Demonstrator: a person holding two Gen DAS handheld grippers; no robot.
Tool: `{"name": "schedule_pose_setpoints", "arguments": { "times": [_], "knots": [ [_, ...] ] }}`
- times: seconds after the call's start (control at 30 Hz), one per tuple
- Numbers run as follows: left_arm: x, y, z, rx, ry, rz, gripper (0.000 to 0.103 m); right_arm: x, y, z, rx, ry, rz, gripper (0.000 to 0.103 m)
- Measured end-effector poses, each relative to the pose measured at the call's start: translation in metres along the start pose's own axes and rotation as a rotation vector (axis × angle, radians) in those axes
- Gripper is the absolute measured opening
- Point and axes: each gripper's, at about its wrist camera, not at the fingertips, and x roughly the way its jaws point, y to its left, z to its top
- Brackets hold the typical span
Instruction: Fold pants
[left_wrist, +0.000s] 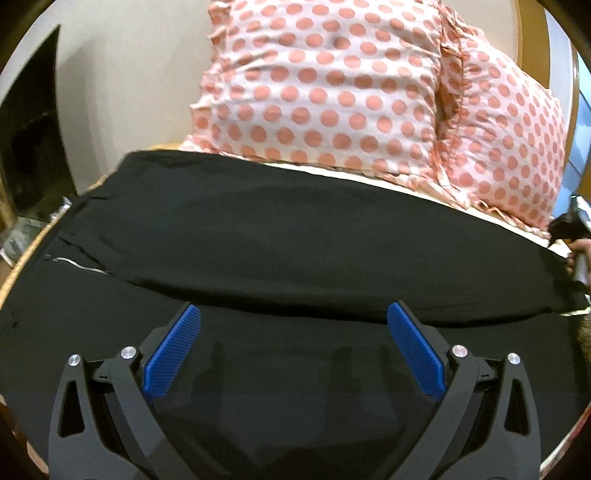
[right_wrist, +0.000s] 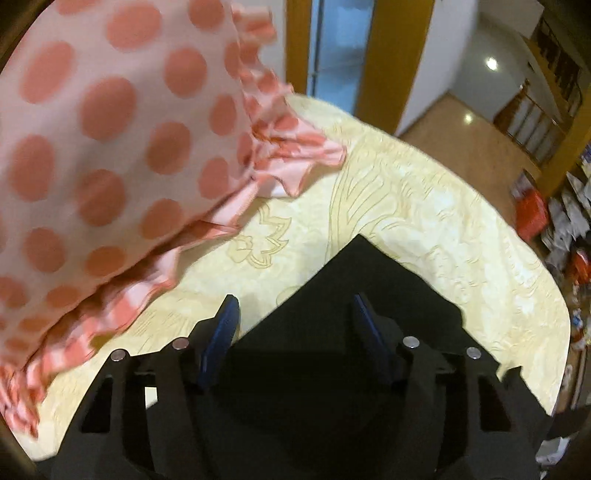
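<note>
**A:** Left wrist view. How far along?

**B:** Early to middle, I'd judge. The pants (left_wrist: 295, 236) lie spread across the bed (left_wrist: 369, 176), black, mostly flat. One leg looks laid over the other; a long edge runs side to side just ahead of the left gripper (left_wrist: 293, 314). Zipper glint at the far left. No crosswise fold yet.

**A:** Jaws?

**B:** Wide apart, nothing between them, hovering low over the cloth. Two polka-dot pillows (left_wrist: 325, 85) sit behind the pants.

**A:** Right wrist view?

**B:** Blurred. A corner of the pants (right_wrist: 354, 295) points away from the right gripper (right_wrist: 293, 306), lying on the cream bedspread (right_wrist: 424, 206). Probably the leg end, though I can't confirm.

**A:** Jaws there?

**B:** Spread open, one on either side of that corner, gripping nothing. A pillow (right_wrist: 110, 129) is close on the left.

**A:** What's left?

**B:** Folding end to end, likely twice.
</note>
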Motion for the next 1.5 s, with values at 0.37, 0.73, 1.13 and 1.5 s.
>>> {"name": "schedule_pose_setpoints", "arguments": {
  "times": [0.37,0.73,1.13,1.5],
  "knots": [
    [0.003,0.005,-0.003,-0.036,0.015,-0.029,0.101,-0.011,-0.053,-0.03,0.082,-0.061,0.169,0.017],
    [0.0,0.011,-0.003,-0.072,0.001,-0.001,0.101,-0.098,-0.162,-0.101,0.207,-0.21,0.625,0.003],
    [-0.004,0.003,-0.005,-0.014,-0.013,0.032,0.101,-0.083,-0.231,-0.187,0.318,-0.071,0.755,0.007],
    [-0.001,0.001,-0.005,-0.003,0.003,0.081,0.101,-0.068,-0.232,-0.191,0.41,-0.049,0.786,0.043]
  ]
}}
